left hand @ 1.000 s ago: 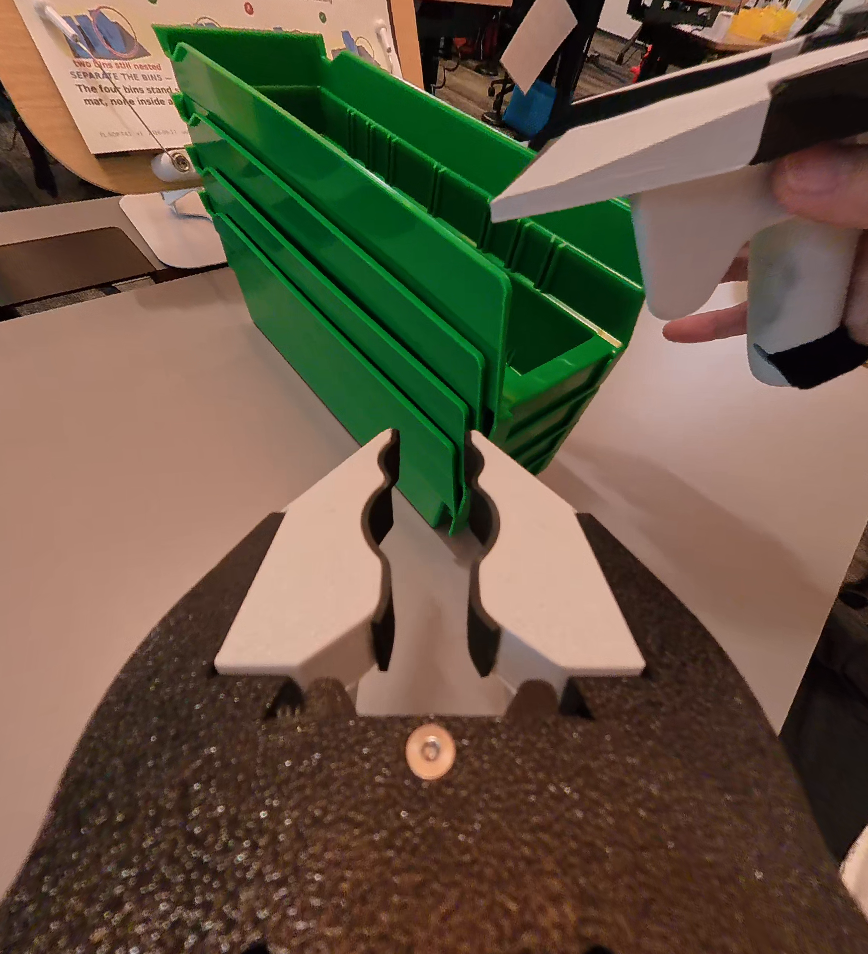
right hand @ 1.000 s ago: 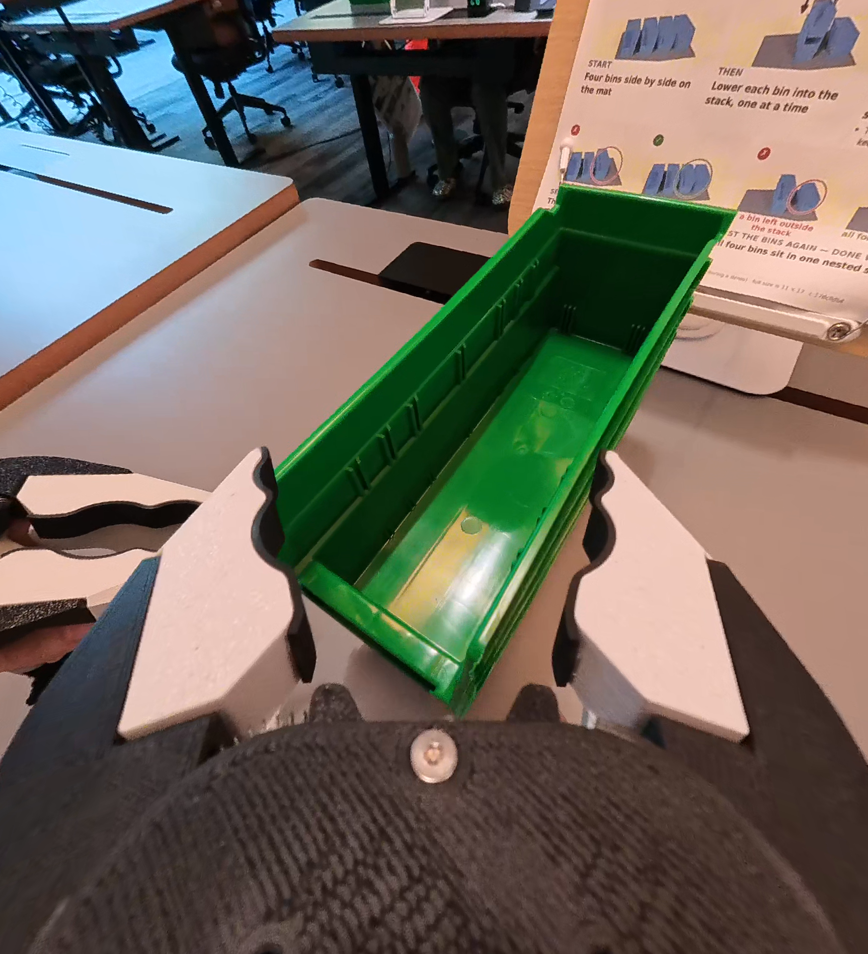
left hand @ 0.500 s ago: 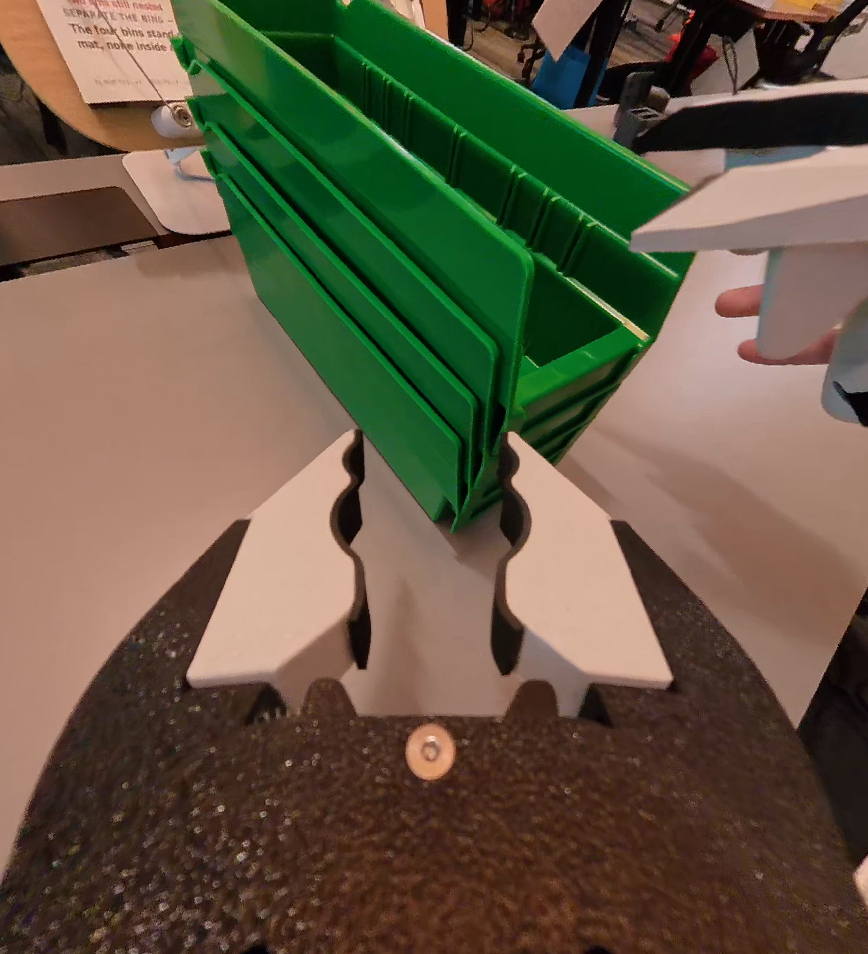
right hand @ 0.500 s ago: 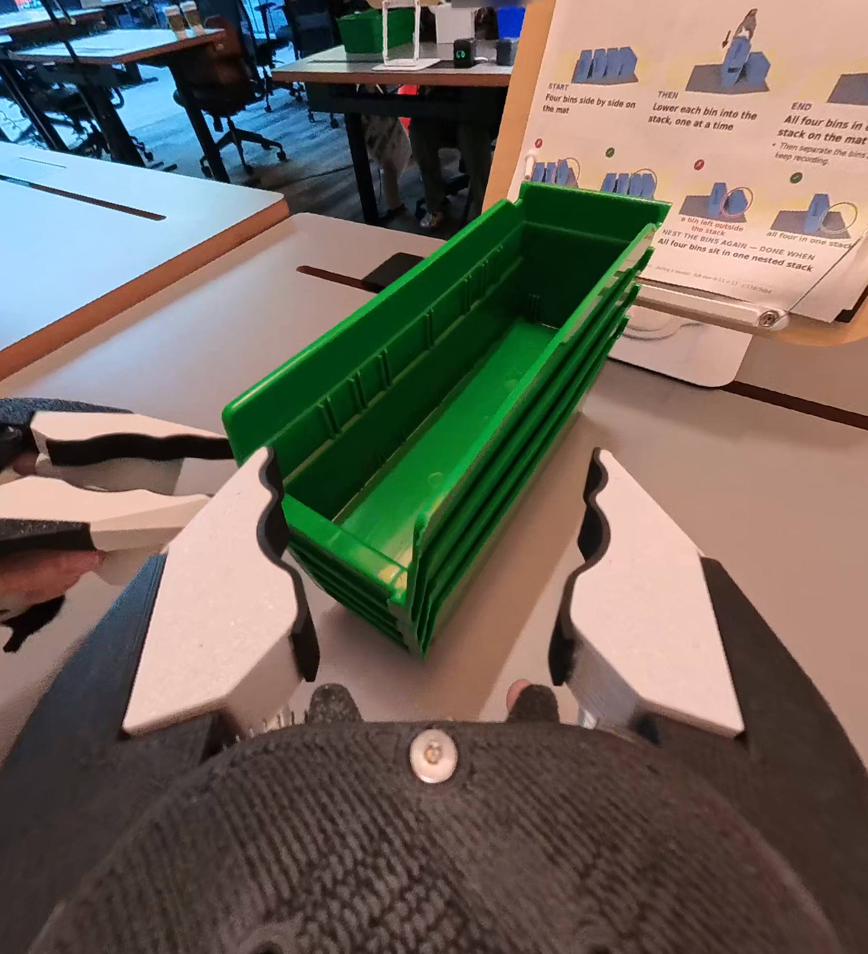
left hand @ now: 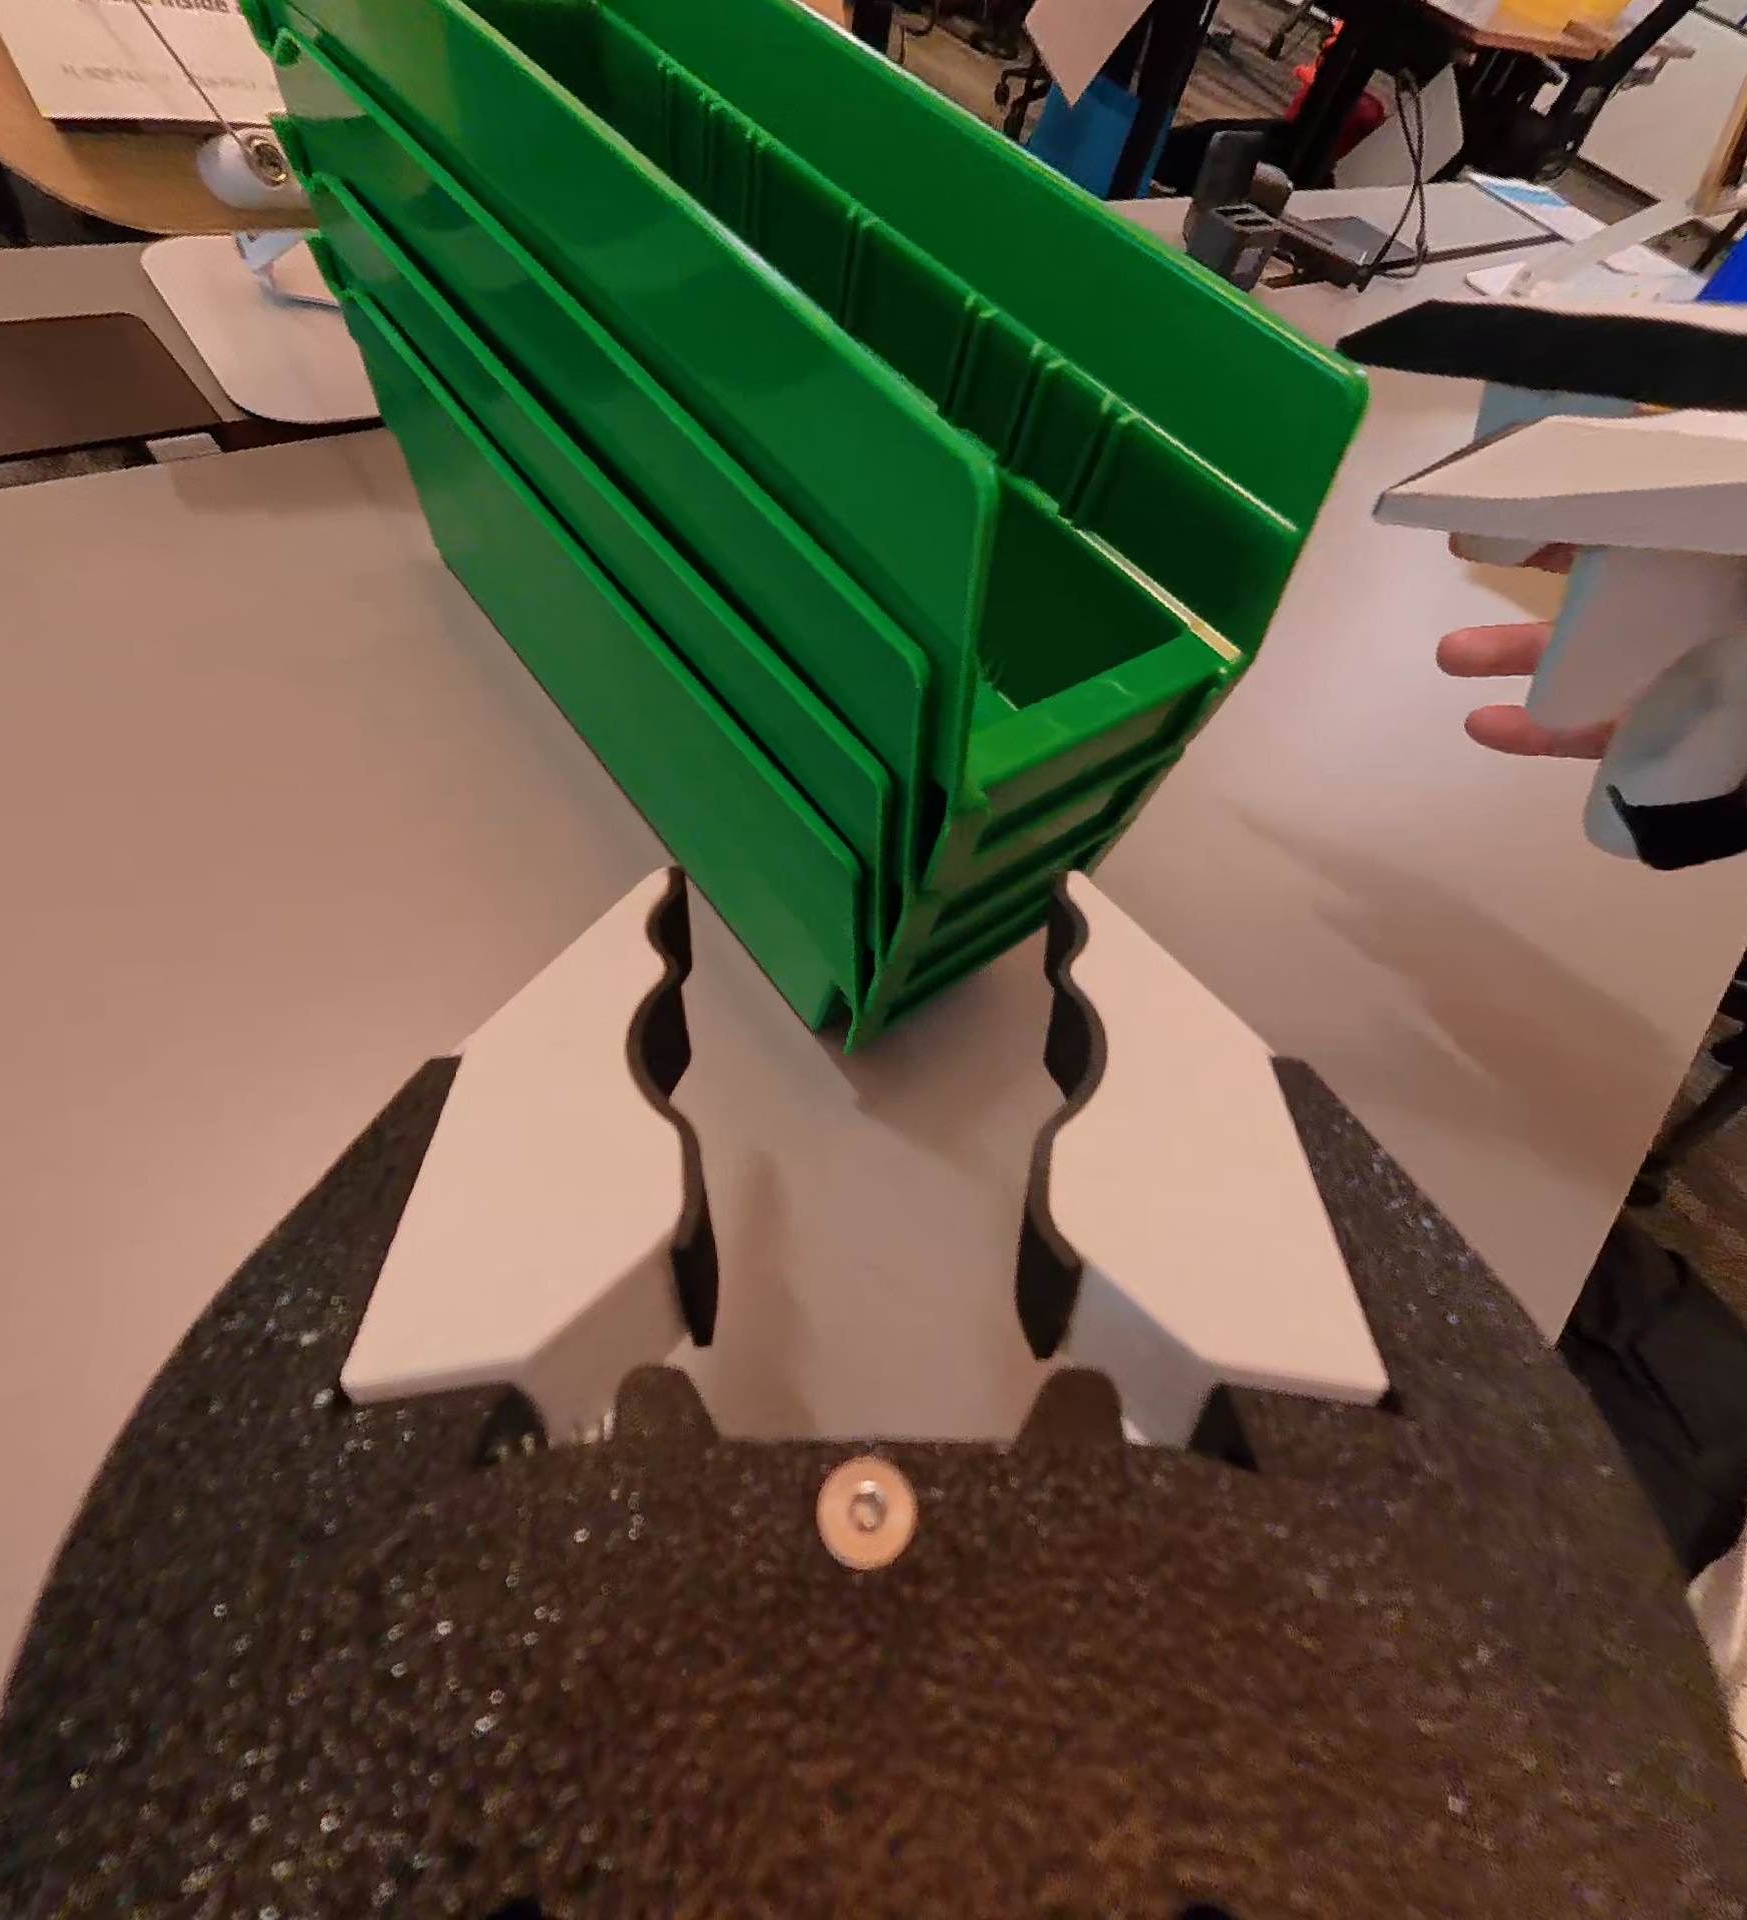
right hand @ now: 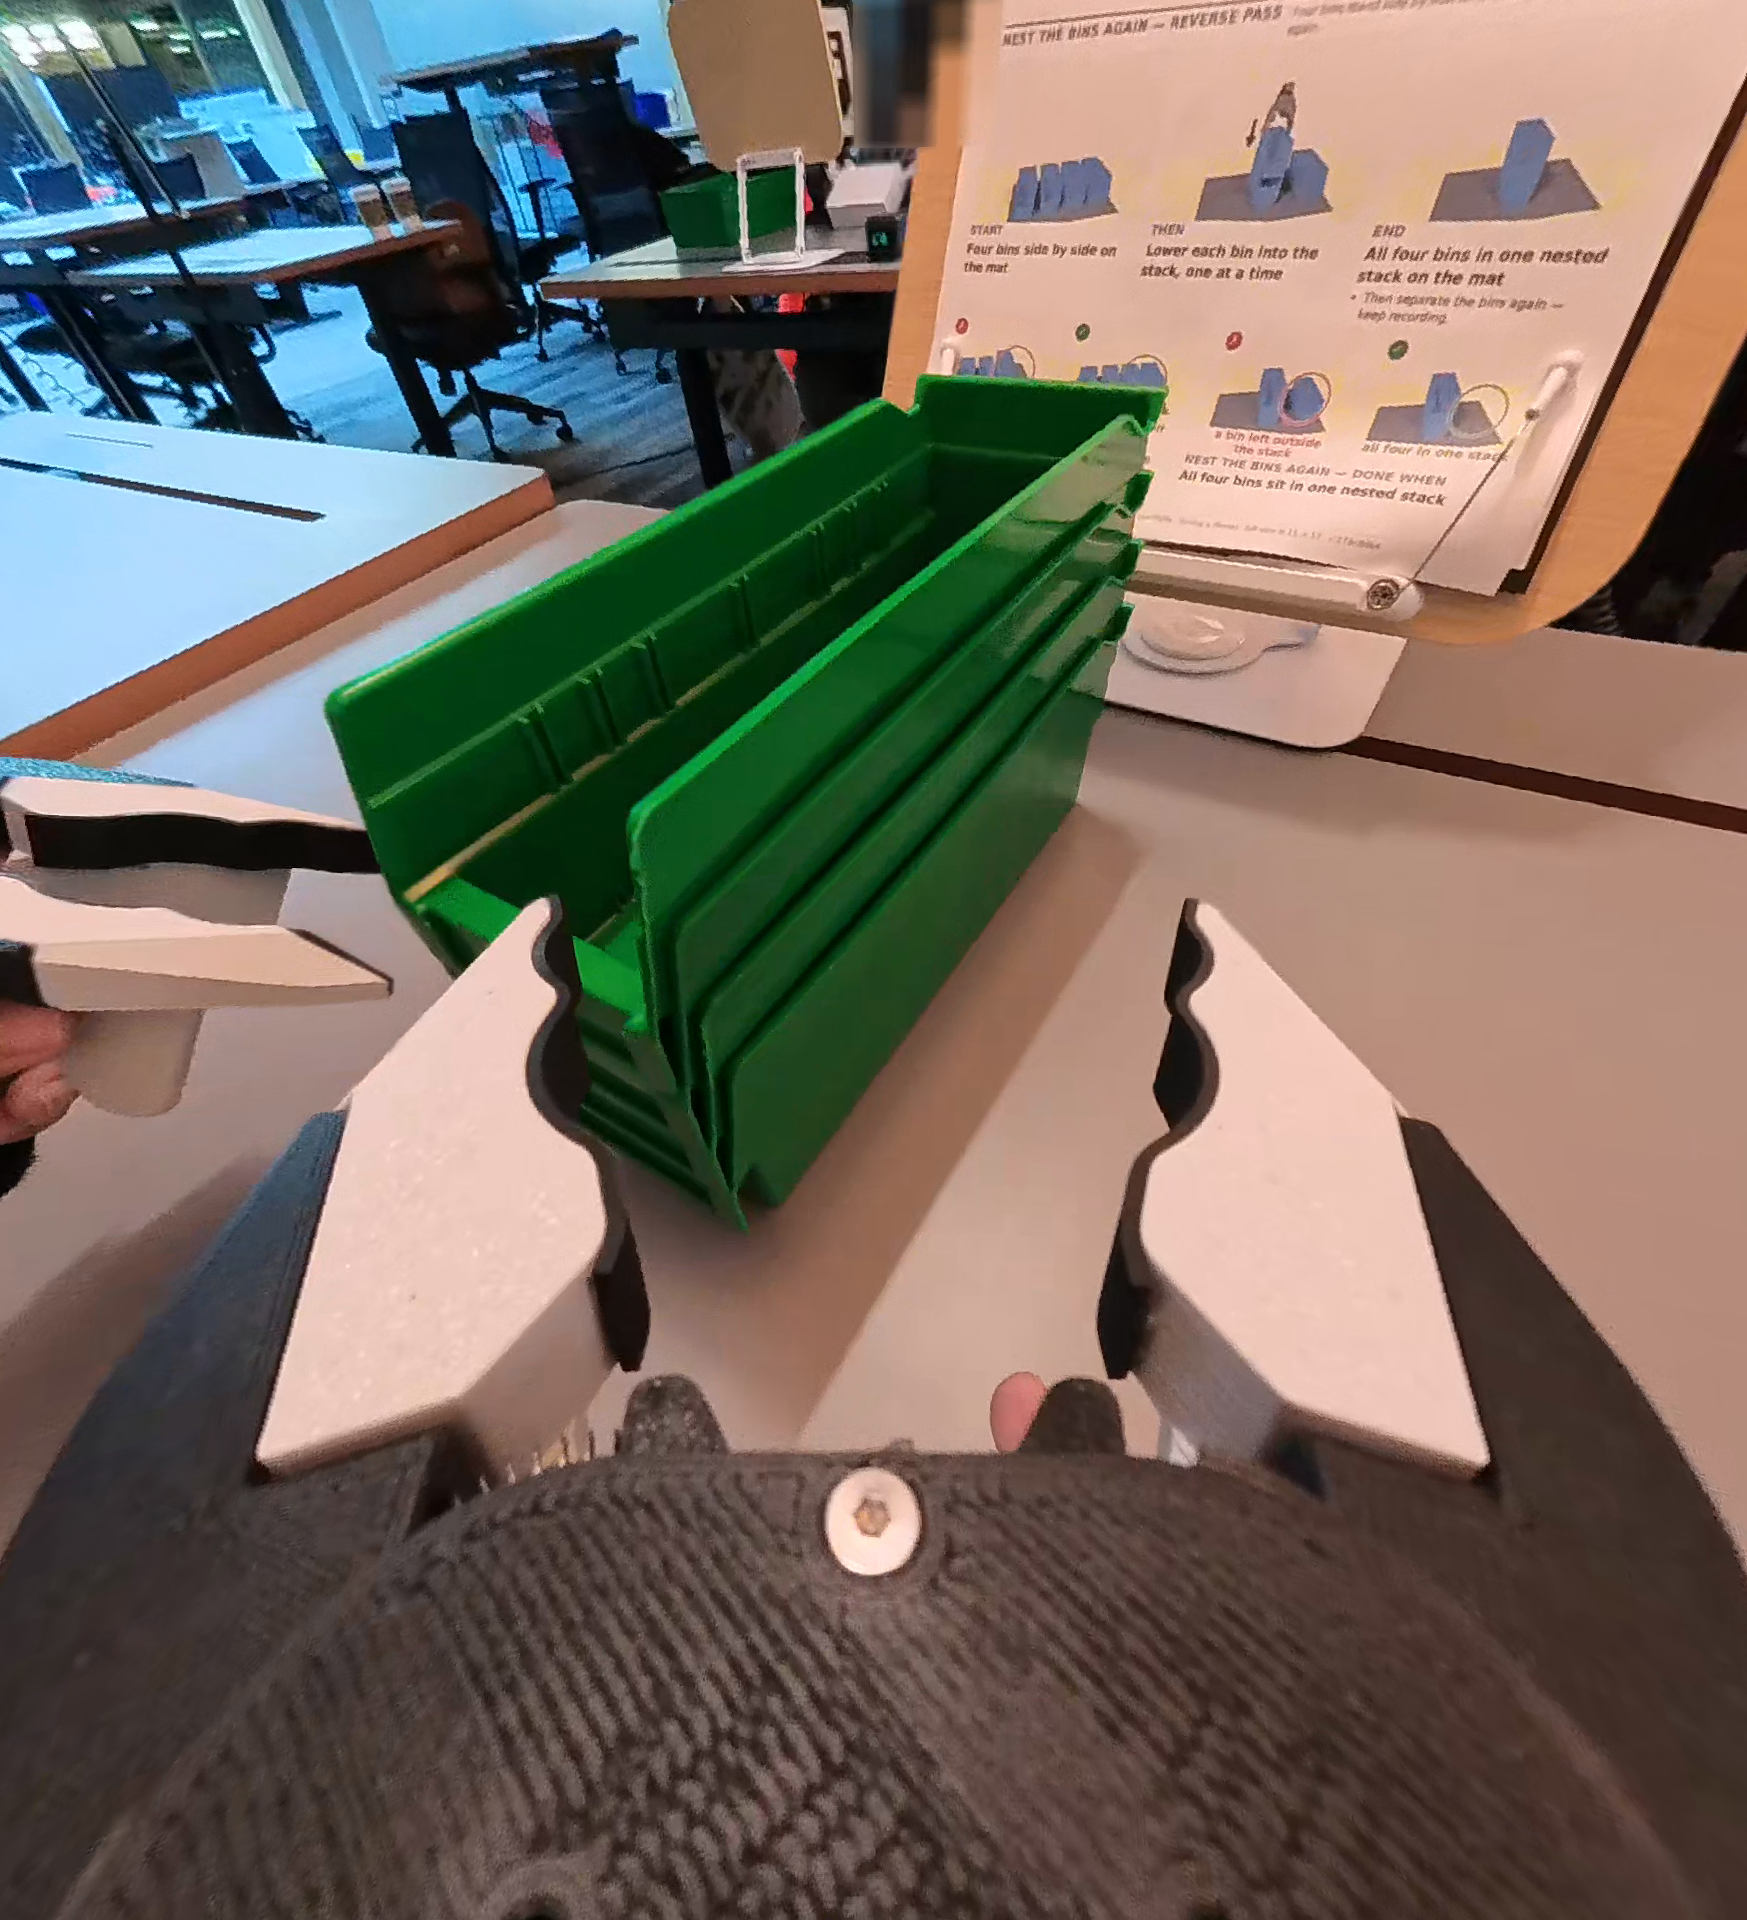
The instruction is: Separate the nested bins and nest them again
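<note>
The stack of nested long green plastic bins [left hand: 723, 540] looks light, stiff and slick, so thin rim walls suit gripping. The left gripper [left hand: 864, 1101] and right gripper [right hand: 864, 1143] are both spread apart and empty.

Bright even indoor light, soft shadows, slight blur, wide-angle edge distortion.

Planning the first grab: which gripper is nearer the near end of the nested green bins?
Left, though narrowly. The left gripper is open, its fingertips flanking the stack's lower near corner. The right gripper is open too, one finger overlapping the end, the other off to the side.
</note>
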The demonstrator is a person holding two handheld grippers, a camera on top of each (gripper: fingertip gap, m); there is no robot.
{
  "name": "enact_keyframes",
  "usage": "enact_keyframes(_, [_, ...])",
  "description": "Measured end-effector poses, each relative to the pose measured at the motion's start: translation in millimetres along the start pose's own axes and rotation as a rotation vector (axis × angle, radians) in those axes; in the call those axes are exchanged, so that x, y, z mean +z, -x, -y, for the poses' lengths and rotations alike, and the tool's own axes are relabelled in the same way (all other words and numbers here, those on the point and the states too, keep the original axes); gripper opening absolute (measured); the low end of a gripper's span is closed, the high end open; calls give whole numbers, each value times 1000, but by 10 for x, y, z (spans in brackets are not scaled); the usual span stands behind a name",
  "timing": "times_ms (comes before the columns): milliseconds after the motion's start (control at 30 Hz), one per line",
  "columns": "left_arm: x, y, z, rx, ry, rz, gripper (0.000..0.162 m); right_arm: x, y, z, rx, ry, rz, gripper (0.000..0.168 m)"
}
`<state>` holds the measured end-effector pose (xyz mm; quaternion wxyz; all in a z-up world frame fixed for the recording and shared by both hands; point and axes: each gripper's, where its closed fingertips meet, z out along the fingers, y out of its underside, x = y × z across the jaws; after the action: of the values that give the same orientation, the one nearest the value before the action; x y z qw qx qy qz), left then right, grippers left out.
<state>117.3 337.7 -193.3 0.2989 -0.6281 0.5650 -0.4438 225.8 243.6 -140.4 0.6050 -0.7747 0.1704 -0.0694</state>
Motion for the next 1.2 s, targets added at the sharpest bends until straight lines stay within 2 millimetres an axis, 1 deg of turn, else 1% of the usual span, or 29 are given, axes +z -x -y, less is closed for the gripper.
enact_keyframes(33, [0, -16, -6, 5, -1, 3, 67, 6, -17, -33, -1, 3, 2, 112])
enact_keyframes(133, [-13, -44, -25, 8, -9, 12, 69, 47, -59, -149, -18, 23, 15, 112])
enact_keyframes(200, [-29, -42, -45, -6, -13, 18, 73, 88, -103, -213, -30, 36, 21, 112])
enact_keyframes(267, [-50, -14, -64, -35, -20, 33, 82, 112, -133, -224, -18, 27, 41, 117])
enact_keyframes(333, [-77, 36, -75, -73, -29, 62, 95, 124, -168, -243, 2, 33, 60, 117])
enact_keyframes(433, [-109, 87, -24, -128, -29, 101, 113, 83, -197, -170, 38, -3, 99, 118])
enact_keyframes(467, [-122, 92, 36, -136, -21, 110, 114, 61, -208, -139, 55, -24, 107, 118])
enact_keyframes(533, [-171, 103, 236, -135, -4, 144, 116, 37, -185, -63, 72, -72, 142, 121])
enact_keyframes(600, [-217, 122, 528, -99, -7, 195, 117, 28, -139, -33, 50, -48, 184, 124])
enact_keyframes(667, [-205, 167, 817, -92, 17, 263, 117, 16, -175, 11, 9, -37, 166, 129])
enact_keyframes(700, [-156, 147, 948, -83, 46, 266, 118, 11, -201, 52, -16, -49, 145, 134])
enact_keyframes(767, [15, 135, 1186, -70, 103, 268, 118, -5, -206, 148, -54, -81, 127, 140])
enact_keyframes(800, [124, 160, 1270, -86, 136, 284, 118, -17, -171, 189, -68, -93, 141, 140])
enact_keyframes(833, [245, 156, 1307, -101, 185, 285, 119, -32, -121, 222, -76, -101, 167, 140])
enact_keyframes(900, [470, 131, 1305, -109, 290, 294, 118, -74, -46, 297, -68, -123, 222, 140])
enact_keyframes(1000, [740, 113, 1261, -92, 402, 336, 118, -163, -24, 472, -21, -190, 267, 141])
enact_keyframes(1067, [881, 154, 1205, -102, 470, 377, 118, -221, -7, 565, -4, -228, 290, 143])
enact_keyframes(1167, [1029, 232, 1103, -146, 561, 409, 117, -258, 11, 605, -3, -243, 288, 144])
enact_keyframes(1200, [1058, 262, 1069, -156, 589, 416, 122, -266, 20, 605, -8, -244, 285, 144])
